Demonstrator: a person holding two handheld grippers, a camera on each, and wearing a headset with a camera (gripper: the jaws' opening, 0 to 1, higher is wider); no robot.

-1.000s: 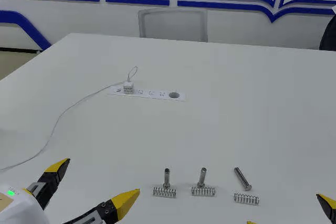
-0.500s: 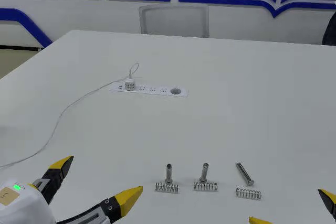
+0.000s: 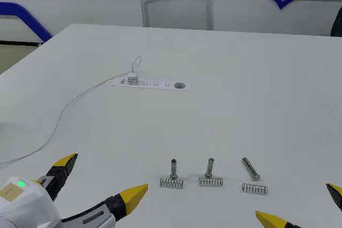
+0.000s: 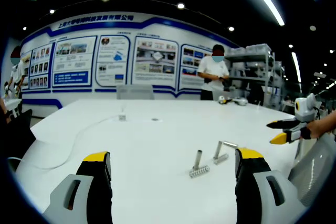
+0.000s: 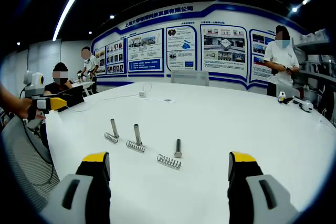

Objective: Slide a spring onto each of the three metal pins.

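Springs (image 3: 211,181) lie sideways on the white table (image 3: 240,105), one just before each of three metal pins (image 3: 209,167). Two pins stand upright; the right pin (image 3: 250,168) lies slanted. The left gripper (image 3: 102,177) and right gripper (image 3: 299,204) flank them, jaws apart. Bare tabletop stretches to the power strip (image 3: 152,84), well beyond.

Nothing is reading clearly: the wall boards (image 4: 113,51) far beyond the fingers (image 4: 97,171) of the left gripper (image 4: 173,156) are carrying a heading band (image 4: 97,20) of Chinese characters too blurred to make out, and the tan sticker (image 3: 9,191) behind those fingers is showing an illegible mark.
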